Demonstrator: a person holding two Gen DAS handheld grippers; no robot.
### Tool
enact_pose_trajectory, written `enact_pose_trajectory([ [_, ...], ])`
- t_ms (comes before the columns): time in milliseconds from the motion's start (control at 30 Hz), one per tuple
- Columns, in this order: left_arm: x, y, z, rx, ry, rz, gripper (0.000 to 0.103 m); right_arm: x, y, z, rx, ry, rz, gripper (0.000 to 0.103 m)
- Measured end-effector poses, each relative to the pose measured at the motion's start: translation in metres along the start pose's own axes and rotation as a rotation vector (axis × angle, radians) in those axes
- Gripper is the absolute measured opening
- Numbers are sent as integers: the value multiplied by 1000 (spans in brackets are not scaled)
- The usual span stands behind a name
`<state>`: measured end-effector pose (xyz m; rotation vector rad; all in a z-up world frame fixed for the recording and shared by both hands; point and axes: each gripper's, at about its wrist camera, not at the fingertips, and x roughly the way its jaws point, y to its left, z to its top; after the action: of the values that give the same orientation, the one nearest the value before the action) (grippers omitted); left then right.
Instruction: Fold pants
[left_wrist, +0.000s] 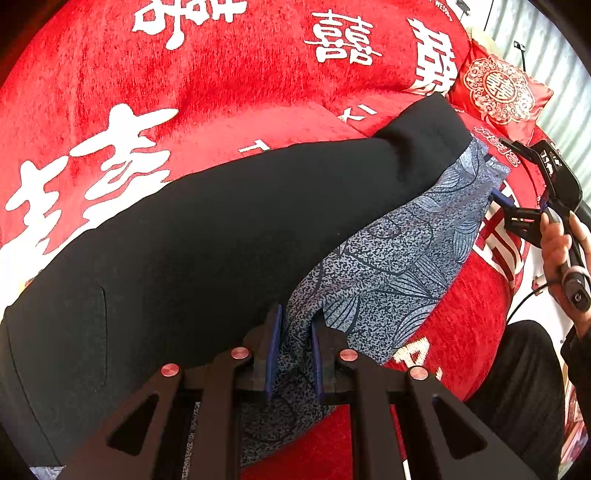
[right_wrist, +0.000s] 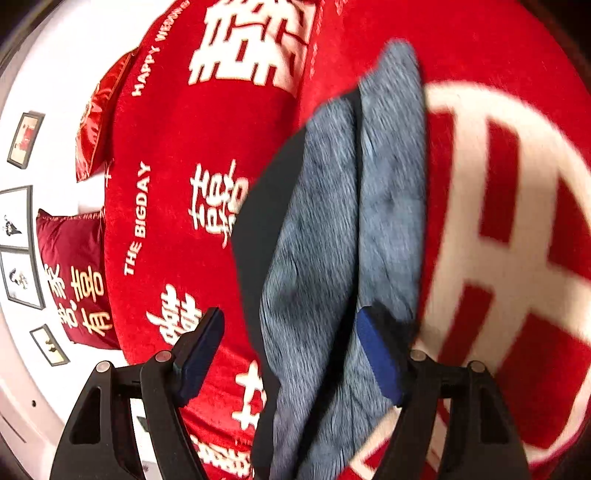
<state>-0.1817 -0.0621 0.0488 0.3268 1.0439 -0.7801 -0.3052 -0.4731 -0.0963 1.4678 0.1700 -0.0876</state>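
Observation:
Black pants (left_wrist: 192, 229) with a grey-blue leaf-patterned lining (left_wrist: 399, 258) lie across a red bedspread (left_wrist: 184, 81). My left gripper (left_wrist: 295, 332) is shut on the patterned cloth at its near end. My right gripper (right_wrist: 291, 343) is open, its fingers spread either side of the patterned cloth (right_wrist: 347, 236), which is blurred. The black layer (right_wrist: 258, 221) lies under the left edge of that cloth. In the left wrist view the right gripper (left_wrist: 498, 197) sits at the far end of the patterned cloth, held by a hand (left_wrist: 557, 240).
The bedspread (right_wrist: 498, 221) has large white characters. Red pillows (left_wrist: 498, 88) (right_wrist: 70, 280) lie at the bed's head. A white wall with framed pictures (right_wrist: 18, 221) is at the left in the right wrist view. A cable (left_wrist: 532, 295) hangs by the bed edge.

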Motion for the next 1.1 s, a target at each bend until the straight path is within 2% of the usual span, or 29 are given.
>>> enact_pose_trajectory([
  [133,0,-1,1,-10,9,6,15,23,4,6,-30,26,-2,77],
  [200,0,-2,2,-10,12,12,15,35,10,14,-70,36,-9,52],
  [233,0,-2,2,-11,13,12,15,40,16,18,-104,43,-18,15],
  [333,0,-3,3,-12,13,16,15,33,44,21,-218,25,-39,10],
  [433,-4,-5,3,-12,3,8,15,-3,89,6,-392,-96,-117,5],
  [500,-6,-6,1,-7,0,-2,15,-32,119,-21,-549,-201,-220,5],
  [533,-5,-6,0,-2,3,7,15,-38,122,-28,-575,-226,-252,5],
  [600,0,-4,0,-2,16,10,15,-32,108,-29,-568,-201,-336,5],
  [667,0,-2,2,-6,23,1,15,-19,80,-14,-455,-133,-408,5],
  [733,-1,-1,3,-10,32,-7,15,-17,63,-2,-383,-100,-380,7],
  [800,-1,-3,3,8,38,1,15,-18,60,7,-392,-95,-353,10],
  [833,-1,-5,3,17,40,8,15,-20,61,13,-400,-95,-344,16],
  [900,-1,-6,2,24,42,12,15,-28,62,25,-385,-123,-345,35],
  [967,-1,-5,2,22,42,8,15,-39,53,42,-291,-154,-335,79],
  [1000,-1,-4,2,20,43,6,15,-44,44,53,-224,-164,-310,81],
  [1033,0,-3,2,18,43,4,15,-46,37,60,-192,-158,-301,80],
  [1100,0,-3,3,16,44,3,15,-47,31,75,-173,-145,-302,48],
])
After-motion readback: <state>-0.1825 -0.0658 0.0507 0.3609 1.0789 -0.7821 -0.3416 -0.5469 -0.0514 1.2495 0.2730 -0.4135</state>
